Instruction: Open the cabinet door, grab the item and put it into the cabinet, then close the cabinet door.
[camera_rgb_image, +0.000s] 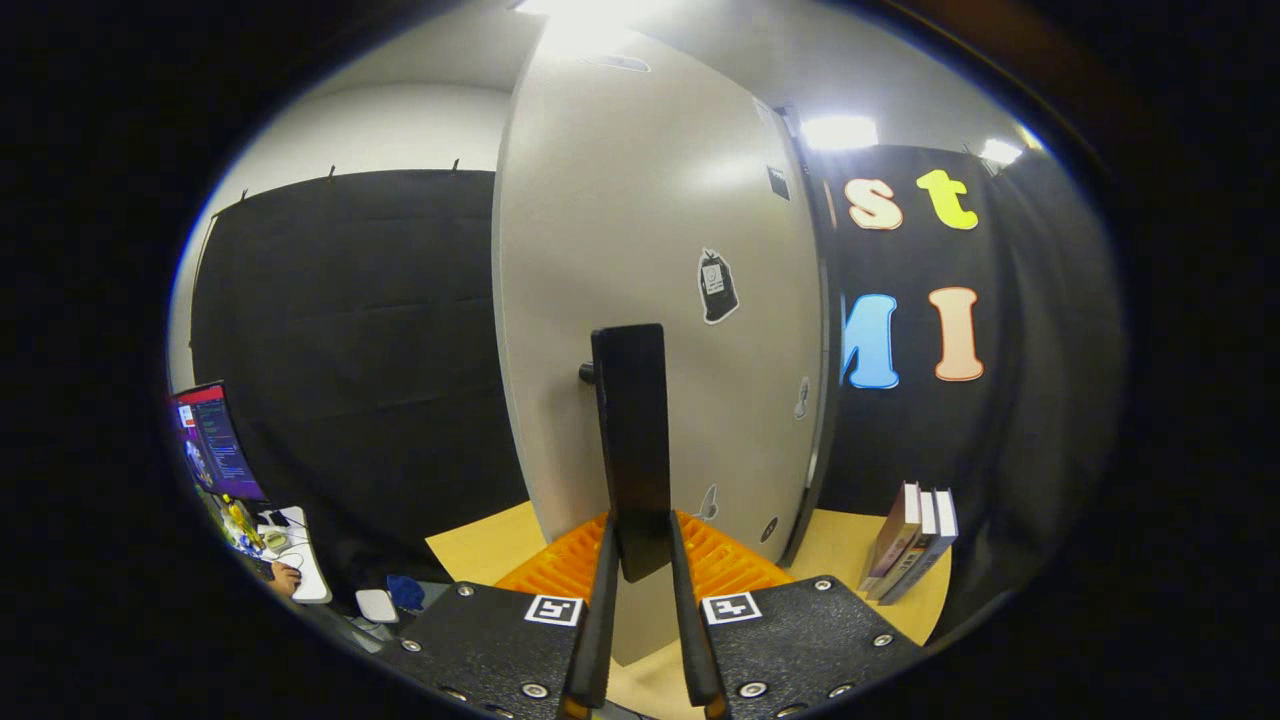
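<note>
1. My gripper (640, 560) had both fingers (603, 600) pressed against the sides of a tall dark handle (632, 440), clamped on its lower end.
2. The handle stood upright on the pale cabinet door (660, 300), fixed to it by a short dark stub on its left side.
3. The door was directly ahead of my fingers; a few stickers (717, 286) showed on its face, to the right of the handle.
4. I could not tell from this angle whether the door was fully closed or slightly ajar.
5. The cabinet rested on a light wooden table (480, 545).
6. A row of books (912, 540) leaned on the table to the right of the cabinet, well apart from my fingers.
7. A monitor (215, 440) glowed far off to the left, with a person's hand (285, 578) below it.
</note>
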